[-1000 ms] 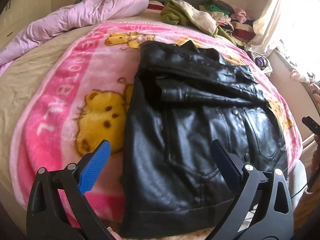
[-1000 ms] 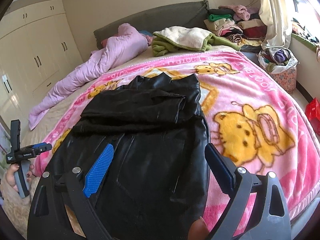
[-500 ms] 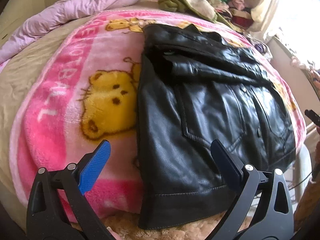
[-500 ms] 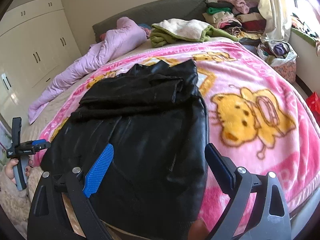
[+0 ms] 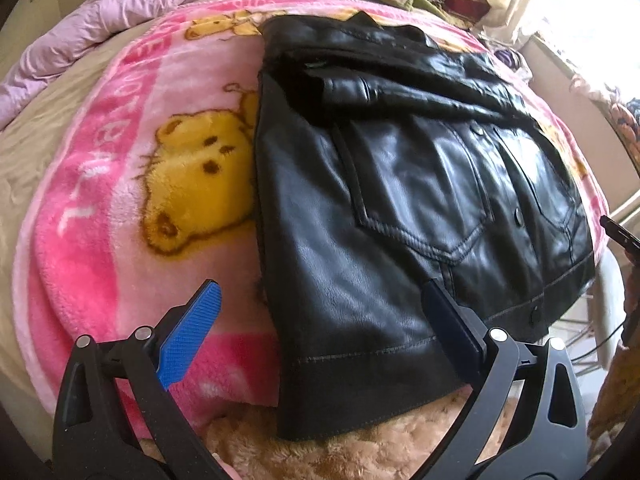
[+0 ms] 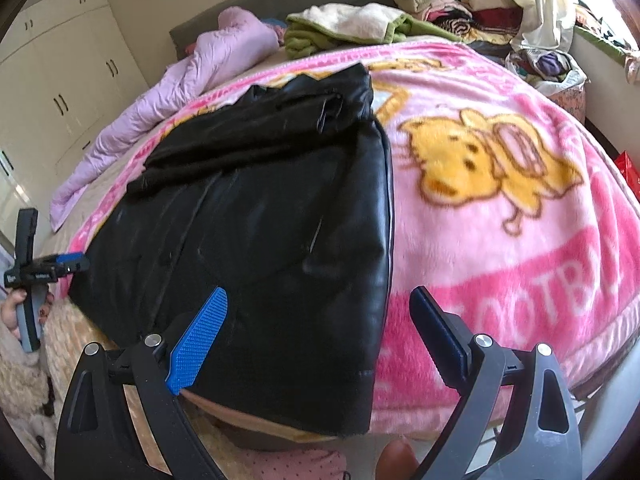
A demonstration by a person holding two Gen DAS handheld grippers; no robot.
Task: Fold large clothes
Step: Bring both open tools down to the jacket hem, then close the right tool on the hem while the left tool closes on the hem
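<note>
Now both grippers — left gripper [image 5: 320,308] and right gripper [image 6: 320,312], jaws apart, empty — have dropped closer over the black jacket [image 5: 400,208] hem.

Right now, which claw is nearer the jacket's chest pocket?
Left. The left claw hangs open over the jacket's hem, with the pocket just ahead. The right claw is open at the opposite hem corner, where the pocket isn't visible.

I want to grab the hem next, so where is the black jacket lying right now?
The jacket lies flat on the pink blanket, its hem at the near bed edge, just ahead of both open grippers.
</note>
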